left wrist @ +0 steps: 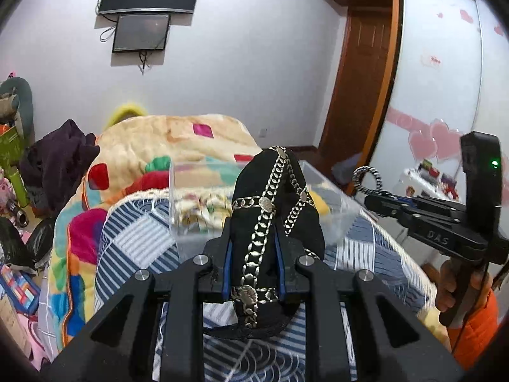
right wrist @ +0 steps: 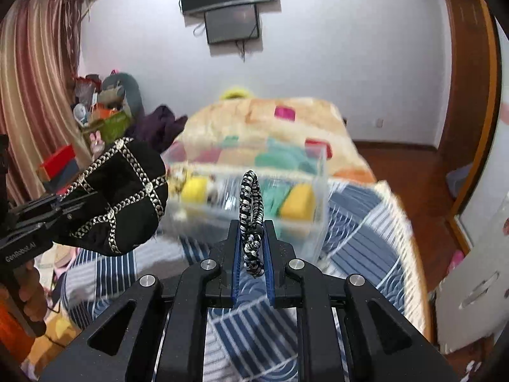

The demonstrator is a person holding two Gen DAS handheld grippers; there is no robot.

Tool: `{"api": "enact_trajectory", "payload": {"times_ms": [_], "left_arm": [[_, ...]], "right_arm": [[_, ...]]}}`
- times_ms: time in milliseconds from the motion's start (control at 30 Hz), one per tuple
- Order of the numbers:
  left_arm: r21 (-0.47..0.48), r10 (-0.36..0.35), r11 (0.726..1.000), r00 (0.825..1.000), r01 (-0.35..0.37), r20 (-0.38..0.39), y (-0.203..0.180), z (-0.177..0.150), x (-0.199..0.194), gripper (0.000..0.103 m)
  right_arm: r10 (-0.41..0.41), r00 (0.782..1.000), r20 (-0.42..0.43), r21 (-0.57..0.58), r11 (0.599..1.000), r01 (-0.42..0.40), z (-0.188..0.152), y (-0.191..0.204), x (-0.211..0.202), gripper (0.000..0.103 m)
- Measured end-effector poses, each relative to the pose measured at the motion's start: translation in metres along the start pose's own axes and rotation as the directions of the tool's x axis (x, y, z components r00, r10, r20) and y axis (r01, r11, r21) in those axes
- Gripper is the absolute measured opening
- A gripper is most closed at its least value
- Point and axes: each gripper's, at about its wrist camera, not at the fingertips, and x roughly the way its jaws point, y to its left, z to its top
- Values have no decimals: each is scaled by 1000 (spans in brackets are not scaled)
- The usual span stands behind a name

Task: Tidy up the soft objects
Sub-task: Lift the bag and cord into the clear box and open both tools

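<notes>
My left gripper (left wrist: pixel 253 242) is shut on a black cap (left wrist: pixel 273 222) trimmed with silver chains, held above the bed. The cap also shows at the left of the right wrist view (right wrist: pixel 117 197). My right gripper (right wrist: pixel 252 232) is shut on a black-and-white braided hair band (right wrist: pixel 251 216), also seen as a loop in the left wrist view (left wrist: pixel 367 180). Ahead of both stands a clear plastic box (right wrist: pixel 315 172) on the bed, holding yellow and green soft items (right wrist: pixel 296 202). The box also shows in the left wrist view (left wrist: pixel 178 197).
The bed has a blue striped quilt (left wrist: pixel 133 242) and a colourful blanket (left wrist: pixel 165 140). Dark clothes (left wrist: pixel 60 156) lie at its left. Cluttered boxes and bags (right wrist: pixel 101 111) stand by the curtain. A wardrobe (left wrist: pixel 439 73) stands on the right.
</notes>
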Motion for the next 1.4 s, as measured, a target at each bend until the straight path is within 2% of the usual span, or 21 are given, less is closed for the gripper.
{"api": "enact_trajectory", "payload": {"times_ms": [167, 333, 633, 800, 933, 1000, 1067, 1133, 1400], "left_arm": [[-42, -6, 999, 999, 7, 36, 9, 21, 10, 21], [-43, 16, 999, 999, -14, 47, 9, 35, 30, 21], [-95, 24, 995, 999, -28, -44, 18, 27, 85, 21], [-74, 50, 996, 996, -56, -81, 18, 20, 105, 22], [-35, 97, 994, 989, -102, -108, 13, 10, 112, 31], [-29, 100, 994, 989, -104, -108, 12, 7, 110, 38], [-32, 105, 994, 990, -109, -99, 13, 5, 106, 45], [-42, 100, 994, 991, -104, -91, 14, 6, 102, 56], [-70, 63, 995, 996, -67, -57, 19, 12, 80, 60]], "right_arm": [[-28, 997, 72, -8, 1000, 29, 22, -2, -5, 12], [-47, 995, 85, -21, 999, 49, 36, -1, 10, 12], [-60, 998, -11, -44, 997, 59, 36, 5, 57, 12], [-52, 996, -72, -47, 998, 49, 29, 9, 77, 12], [-54, 992, -110, -62, 997, 48, 22, 11, 85, 12], [-52, 990, -133, -67, 997, 44, 20, 11, 88, 17], [-53, 990, -130, -55, 997, 46, 20, 8, 86, 37], [-63, 990, -124, -38, 998, 59, 20, 4, 82, 51], [-47, 994, -97, -19, 999, 46, 24, -2, 67, 54]]}}
